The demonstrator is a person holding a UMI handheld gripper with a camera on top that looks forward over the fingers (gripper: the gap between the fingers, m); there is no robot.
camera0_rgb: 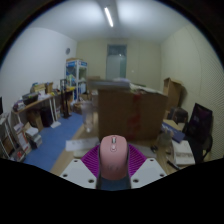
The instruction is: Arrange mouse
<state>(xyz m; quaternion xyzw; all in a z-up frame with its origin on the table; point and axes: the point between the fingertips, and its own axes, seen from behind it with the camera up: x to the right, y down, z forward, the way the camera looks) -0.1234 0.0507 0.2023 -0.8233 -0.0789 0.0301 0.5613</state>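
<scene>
A pink computer mouse (113,157) sits between my gripper's (113,162) two fingers, its front end pointing away from me. The purple pads (94,158) press against both of its sides, so the gripper is shut on the mouse. The mouse is held up in the air, well above the floor, with the room showing beyond it.
Large cardboard boxes (130,110) stand just beyond the fingers in the middle of the room. A cluttered desk (40,103) and a shelf unit (76,78) line the left wall. A black chair (199,127) stands at the right. A door (117,62) is in the far wall.
</scene>
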